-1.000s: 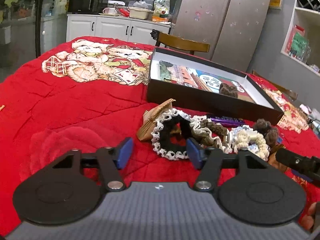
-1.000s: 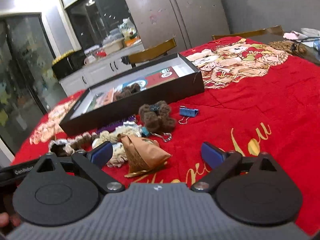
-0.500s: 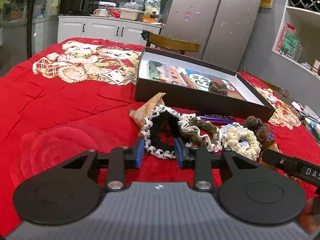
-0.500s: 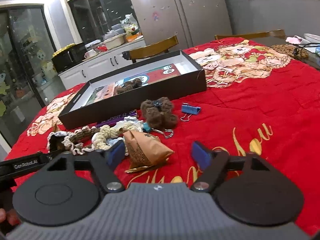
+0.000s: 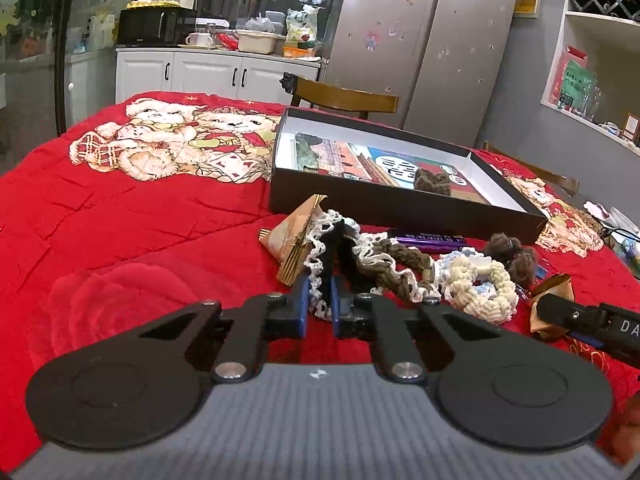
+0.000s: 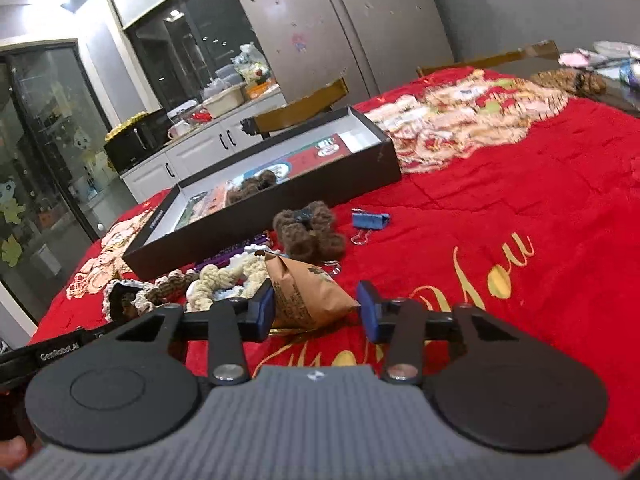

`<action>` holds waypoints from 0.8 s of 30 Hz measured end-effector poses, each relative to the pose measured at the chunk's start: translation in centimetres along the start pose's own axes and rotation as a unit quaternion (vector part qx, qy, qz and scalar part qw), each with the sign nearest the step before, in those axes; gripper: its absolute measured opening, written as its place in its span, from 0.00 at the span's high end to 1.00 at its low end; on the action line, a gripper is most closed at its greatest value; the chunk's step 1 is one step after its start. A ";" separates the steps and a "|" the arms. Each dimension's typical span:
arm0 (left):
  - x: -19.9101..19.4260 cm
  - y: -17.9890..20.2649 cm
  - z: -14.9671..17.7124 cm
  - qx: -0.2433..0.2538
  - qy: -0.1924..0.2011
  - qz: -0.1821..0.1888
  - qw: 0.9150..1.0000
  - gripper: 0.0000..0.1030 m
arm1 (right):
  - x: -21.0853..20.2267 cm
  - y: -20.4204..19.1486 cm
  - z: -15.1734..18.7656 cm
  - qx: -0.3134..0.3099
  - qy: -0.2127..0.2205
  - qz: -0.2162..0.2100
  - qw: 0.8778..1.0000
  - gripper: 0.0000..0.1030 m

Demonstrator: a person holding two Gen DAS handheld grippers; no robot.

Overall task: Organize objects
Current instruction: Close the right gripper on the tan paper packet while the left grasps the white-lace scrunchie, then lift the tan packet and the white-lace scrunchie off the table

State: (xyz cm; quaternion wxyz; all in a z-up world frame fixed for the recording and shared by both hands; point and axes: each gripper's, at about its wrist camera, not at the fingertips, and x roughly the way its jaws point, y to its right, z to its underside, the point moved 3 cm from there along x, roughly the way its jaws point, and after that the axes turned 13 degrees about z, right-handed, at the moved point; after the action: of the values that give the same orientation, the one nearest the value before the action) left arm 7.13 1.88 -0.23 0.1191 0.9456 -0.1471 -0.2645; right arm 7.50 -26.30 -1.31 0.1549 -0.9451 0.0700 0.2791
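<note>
While the left gripper (image 5: 320, 300) sits low in the centre of its frame, I note its blue pads nearly together, pinching the near edge of the black scrunchie with white lace trim (image 5: 328, 252). The scrunchie lies on the red blanket (image 5: 140, 232), touching a tan paper packet (image 5: 292, 236) on its left side. To its right in the same view run a brown braided hair tie (image 5: 396, 260), then a cream crocheted scrunchie (image 5: 476, 280), then a brown fuzzy scrunchie (image 5: 516, 252) at centre right. A purple wrapped item (image 5: 424, 238) lies between this heap and the near wall of the black box (image 5: 400, 208), which fills the upper middle of the frame. One brown fuzzy piece (image 5: 432, 182) rests inside the box.

Right gripper (image 6: 316, 308): jaws wide apart, holding nothing. A second brown paper packet (image 6: 308, 296) sits between the blue pads (image 6: 266, 308); I cannot tell whether either pad touches it. Above it, mid-frame, is the brown fuzzy scrunchie, with a blue binder clip (image 6: 370, 220) just to its right. The right view is blurred toward the upper right.
</note>
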 end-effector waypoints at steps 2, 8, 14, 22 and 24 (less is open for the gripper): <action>-0.2 0.0 0.0 0.000 0.006 -0.003 1.000 0.87 | -0.6 -0.5 0.0 -0.013 0.016 -0.003 1.000 0.56; -1.7 0.3 0.4 0.006 0.026 -0.017 1.000 0.87 | -1.6 -0.2 -0.2 -0.004 0.046 -0.019 0.999 0.56; -2.6 0.3 0.8 0.003 0.030 -0.017 0.999 0.88 | -1.8 0.3 -0.2 0.012 0.050 -0.025 0.998 0.56; -0.8 -0.7 0.7 -0.024 -0.010 -0.029 0.999 0.87 | -1.5 0.5 -0.1 0.017 0.040 -0.034 0.998 0.55; -0.4 -0.9 0.5 -0.025 -0.015 -0.031 0.999 0.87 | -1.4 0.5 0.0 0.017 0.036 -0.031 0.999 0.55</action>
State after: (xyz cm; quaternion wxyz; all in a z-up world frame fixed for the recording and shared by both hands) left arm 6.71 2.75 -0.69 0.1318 0.9424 -0.1126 -0.2862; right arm 6.26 -26.70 -0.65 0.1774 -0.9535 0.0508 0.2384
